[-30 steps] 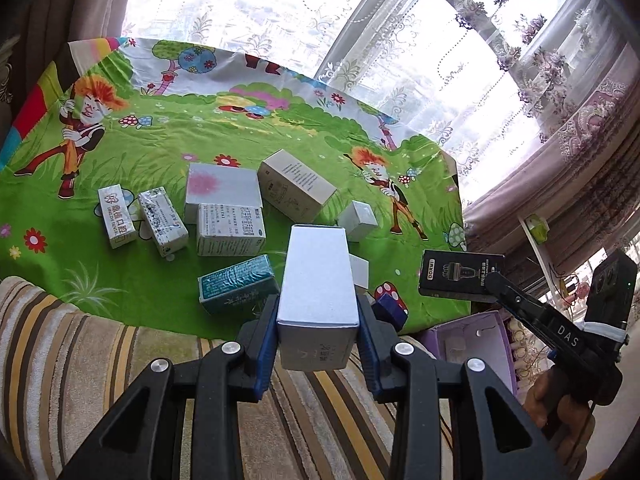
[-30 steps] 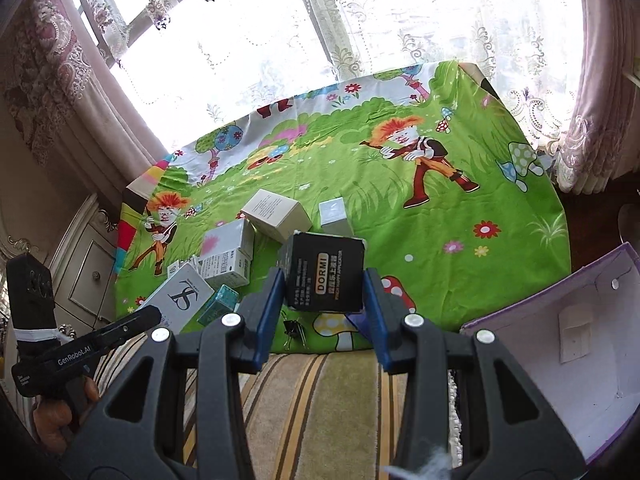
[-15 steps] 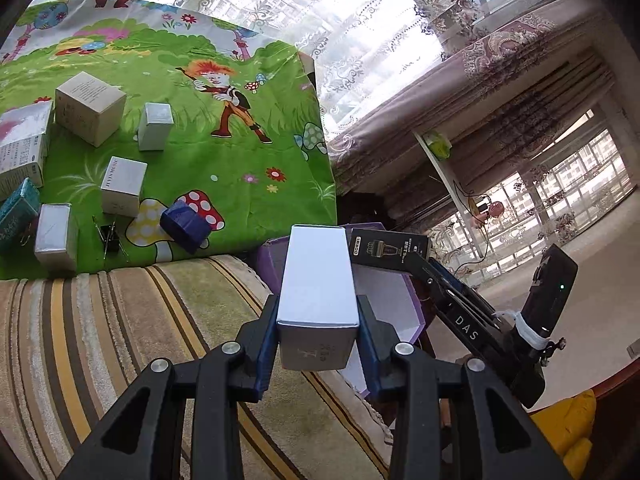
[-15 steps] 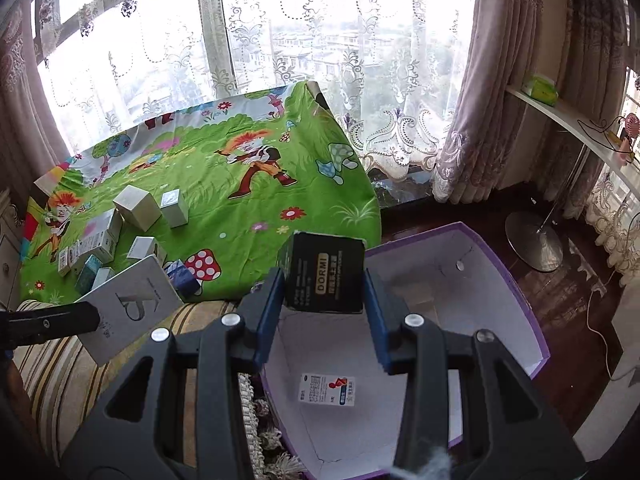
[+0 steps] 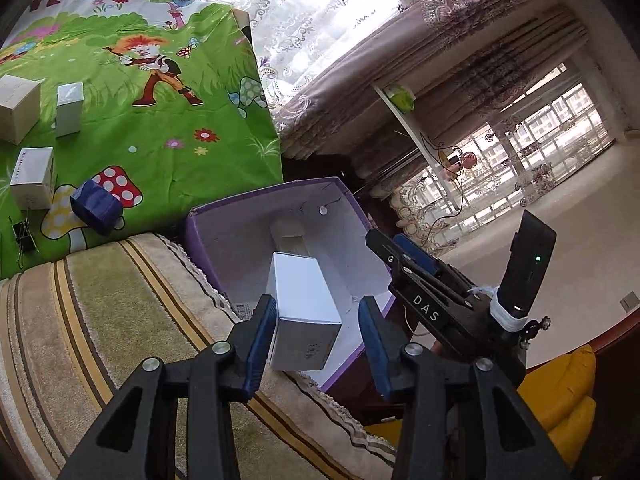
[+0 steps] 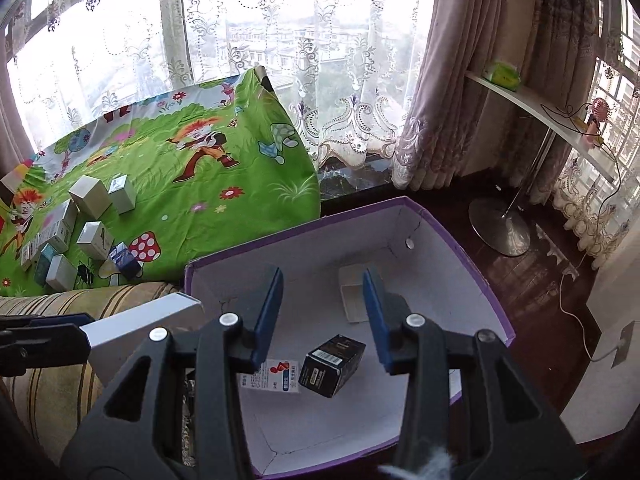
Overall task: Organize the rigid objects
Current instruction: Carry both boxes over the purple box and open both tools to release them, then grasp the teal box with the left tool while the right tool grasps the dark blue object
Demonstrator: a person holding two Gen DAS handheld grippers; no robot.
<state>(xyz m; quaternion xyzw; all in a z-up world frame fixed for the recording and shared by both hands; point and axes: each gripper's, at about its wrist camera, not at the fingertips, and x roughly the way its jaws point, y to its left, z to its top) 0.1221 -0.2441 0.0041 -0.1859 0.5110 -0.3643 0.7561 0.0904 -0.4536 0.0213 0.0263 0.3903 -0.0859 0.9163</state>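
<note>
2 grippers hung over the purple box (image 6: 472, 248). The left gripper (image 5: 316, 332) had its fingers spread, the silver box (image 5: 302, 300) touching only the left pad (image 5: 262, 330) above the box's edge. The right gripper (image 6: 324, 312) was wide open and empty; the black carton (image 6: 332, 365) lay tilted on the box floor beside a white packet (image 6: 276, 376).

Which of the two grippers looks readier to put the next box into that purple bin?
Left. The left gripper is open around a white box just above the purple bin. The right gripper is open and empty, its black box already inside.
</note>
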